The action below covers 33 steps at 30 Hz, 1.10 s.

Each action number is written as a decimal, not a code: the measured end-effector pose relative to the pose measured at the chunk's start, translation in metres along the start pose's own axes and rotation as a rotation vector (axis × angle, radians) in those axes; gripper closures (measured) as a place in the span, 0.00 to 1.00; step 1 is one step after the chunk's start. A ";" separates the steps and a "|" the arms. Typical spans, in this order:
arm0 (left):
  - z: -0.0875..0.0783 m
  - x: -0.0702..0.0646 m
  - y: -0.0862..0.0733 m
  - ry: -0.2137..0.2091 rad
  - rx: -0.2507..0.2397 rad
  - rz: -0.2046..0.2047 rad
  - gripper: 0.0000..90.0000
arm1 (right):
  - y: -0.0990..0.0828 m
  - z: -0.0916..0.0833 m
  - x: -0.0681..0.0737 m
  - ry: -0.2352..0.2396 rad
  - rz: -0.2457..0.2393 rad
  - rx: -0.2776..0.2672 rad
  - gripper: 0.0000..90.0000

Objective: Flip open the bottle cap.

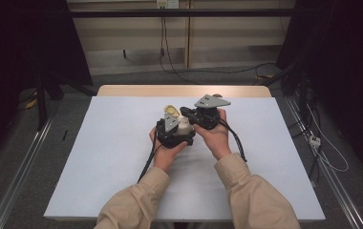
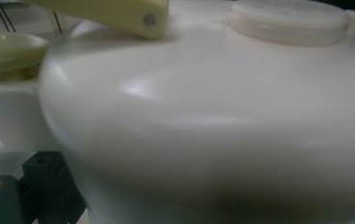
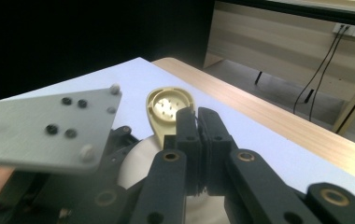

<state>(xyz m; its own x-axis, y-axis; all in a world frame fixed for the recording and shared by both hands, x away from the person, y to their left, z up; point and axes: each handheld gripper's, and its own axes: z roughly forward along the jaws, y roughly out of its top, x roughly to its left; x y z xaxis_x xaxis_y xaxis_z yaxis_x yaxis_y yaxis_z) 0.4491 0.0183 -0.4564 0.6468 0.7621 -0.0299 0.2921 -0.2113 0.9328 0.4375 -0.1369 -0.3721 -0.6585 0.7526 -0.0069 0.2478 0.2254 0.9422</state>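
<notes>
A cream-white container (image 1: 185,125) sits upright between the jaws of my left gripper (image 1: 182,136), which is shut on it at the table's middle. In the left gripper view the container's rounded body (image 2: 213,130) is very close, with a round cap (image 2: 287,21) at its top. A yellowish hinged lid (image 1: 171,110) stands flipped open above it, and its inner side (image 3: 166,105) shows small pegs. My right gripper (image 1: 185,112) comes in from the right with its jaws shut pad against pad (image 3: 196,126), right at the lid's lower edge. Whether they pinch that edge is unclear.
A white sheet (image 1: 122,157) covers the table, with a strip of bare wood (image 1: 184,90) along the far edge. Both forearms in beige sleeves (image 1: 136,200) come in from the bottom. Cables (image 1: 323,152) lie on the floor to the right.
</notes>
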 end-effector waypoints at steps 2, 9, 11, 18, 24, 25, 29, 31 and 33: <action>0.000 0.000 0.000 -0.002 0.005 -0.001 0.05 | -0.002 -0.005 0.000 -0.001 0.004 0.001 0.93; 0.000 0.003 -0.002 -0.019 0.031 -0.035 0.04 | -0.017 -0.018 -0.004 -0.014 0.039 0.011 0.73; 0.000 0.004 -0.002 -0.024 0.036 -0.034 0.04 | -0.020 -0.021 -0.005 -0.010 0.047 0.014 0.68; 0.000 0.006 -0.003 -0.044 0.061 -0.040 0.04 | -0.029 -0.033 -0.009 -0.013 0.087 -0.009 0.51; -0.001 0.007 -0.004 -0.050 0.090 -0.060 0.03 | -0.035 -0.041 -0.009 -0.019 0.095 -0.010 0.39; -0.002 0.007 -0.004 -0.051 0.094 -0.061 0.03 | -0.037 -0.042 -0.009 -0.021 0.094 -0.008 0.38; -0.004 0.008 -0.004 -0.065 0.114 -0.051 0.03 | -0.042 -0.046 -0.007 -0.026 0.090 -0.006 0.34; -0.005 0.007 -0.003 -0.058 0.132 -0.033 0.03 | -0.045 -0.048 -0.007 -0.019 0.097 -0.005 0.33; -0.006 0.007 -0.005 -0.055 0.169 -0.003 0.03 | -0.049 -0.050 -0.007 -0.026 0.100 0.000 0.30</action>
<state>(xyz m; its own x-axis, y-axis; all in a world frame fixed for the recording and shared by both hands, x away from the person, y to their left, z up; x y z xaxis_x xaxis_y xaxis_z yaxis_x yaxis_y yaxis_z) 0.4478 0.0279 -0.4590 0.6819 0.7292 -0.0565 0.4056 -0.3127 0.8589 0.3942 -0.1839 -0.4012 -0.6120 0.7869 0.0789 0.3115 0.1482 0.9386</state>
